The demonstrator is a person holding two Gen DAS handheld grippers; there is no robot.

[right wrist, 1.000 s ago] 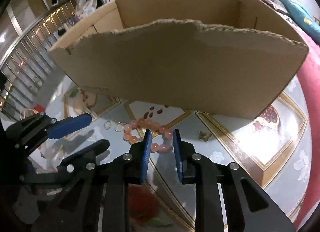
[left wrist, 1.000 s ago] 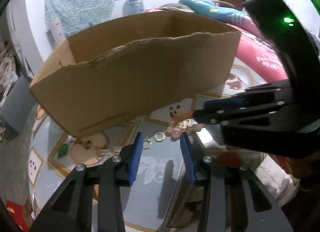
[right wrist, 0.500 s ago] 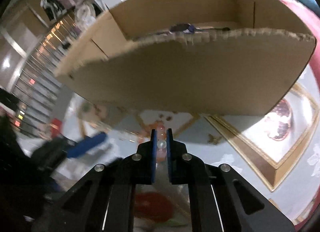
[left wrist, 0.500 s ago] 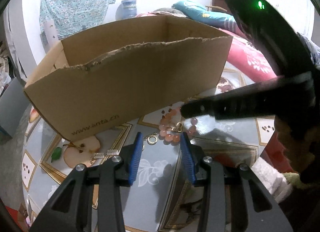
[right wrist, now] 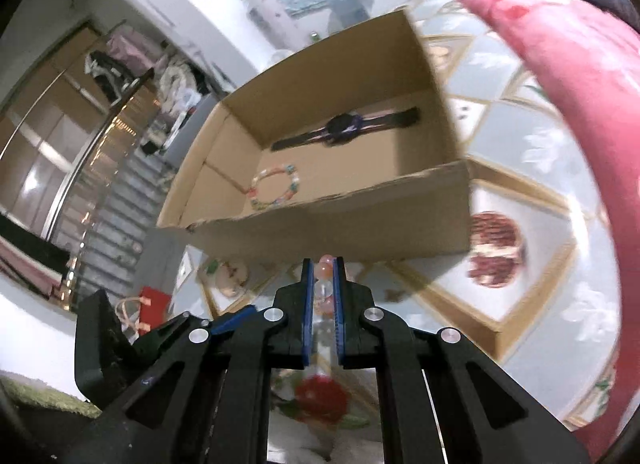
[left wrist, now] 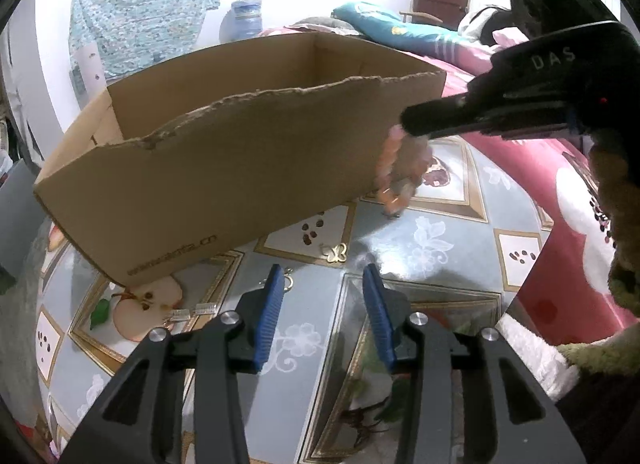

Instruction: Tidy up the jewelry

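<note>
Closest to the camera, the left tool point(left wrist: 324, 288) hung over the patterned tabletop point(left wrist: 448, 260) with its blue pads point(left wrist: 269, 312) apart and easing a bit wider, nothing between them. Just past its tips sat a small gold butterfly charm point(left wrist: 335, 252), and off to the left a pair of little clear rectangular earrings point(left wrist: 192, 311) lay by the printed apple.

The right tool point(right wrist: 322, 292) was clamped tight on a pink bead bracelet point(right wrist: 325, 268), a few beads showing between the pads. From the left camera that bracelet point(left wrist: 394, 171) was a blurry pink loop dangling off the tabletop, right at the corner of the cardboard box point(left wrist: 224, 183).

Further back, the right camera looked down into the box point(right wrist: 400, 223): a pastel bead bracelet point(right wrist: 275, 186) lay on the floor of it near the front wall, with a dark wristwatch point(right wrist: 346, 128) stretched out flat behind it.
</note>
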